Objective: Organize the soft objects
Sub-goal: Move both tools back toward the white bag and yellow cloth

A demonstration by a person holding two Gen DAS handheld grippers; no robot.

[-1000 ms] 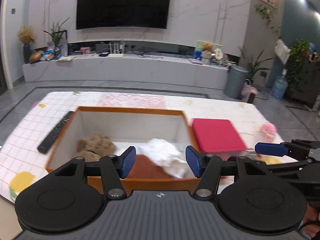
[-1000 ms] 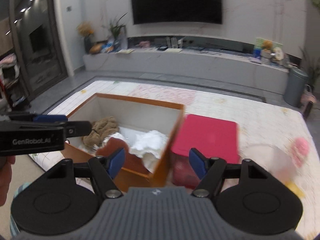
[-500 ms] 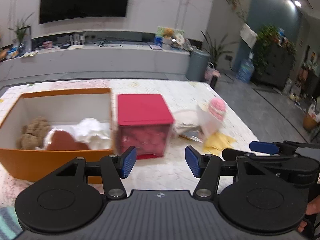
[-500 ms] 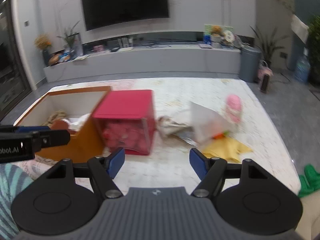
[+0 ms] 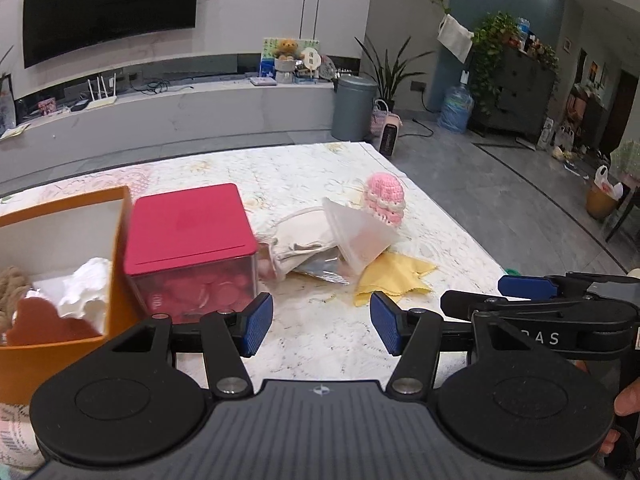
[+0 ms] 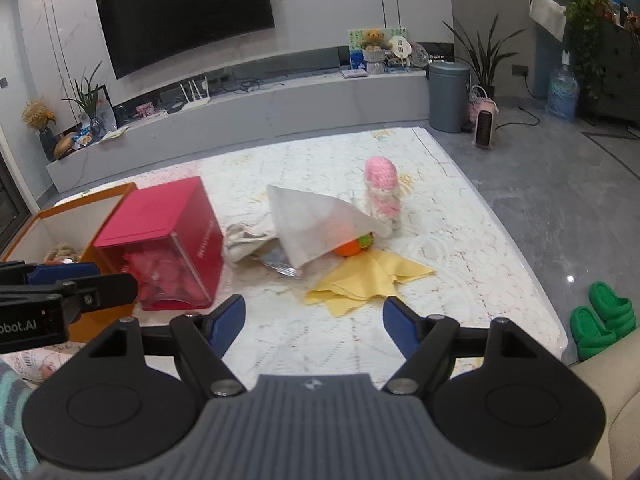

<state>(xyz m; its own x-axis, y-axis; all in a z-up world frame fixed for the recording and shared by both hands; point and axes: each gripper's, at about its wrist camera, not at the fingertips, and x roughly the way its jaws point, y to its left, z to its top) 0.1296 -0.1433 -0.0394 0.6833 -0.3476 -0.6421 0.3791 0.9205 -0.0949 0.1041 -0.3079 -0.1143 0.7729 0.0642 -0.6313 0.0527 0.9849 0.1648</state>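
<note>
The orange box (image 5: 60, 344) already holds about 3 soft things. Left out beside the red box (image 6: 160, 240): a yellow cloth (image 6: 368, 280), a pink knitted toy (image 6: 382, 192), a cream bag (image 5: 304, 236) and a white pouch (image 6: 316, 228). Both the left tongs (image 5: 320, 326) and the right tongs (image 6: 314, 326) gape wide, empty, above the pale patterned table (image 6: 460, 256). It's a living room with a TV (image 6: 184, 16).
</note>
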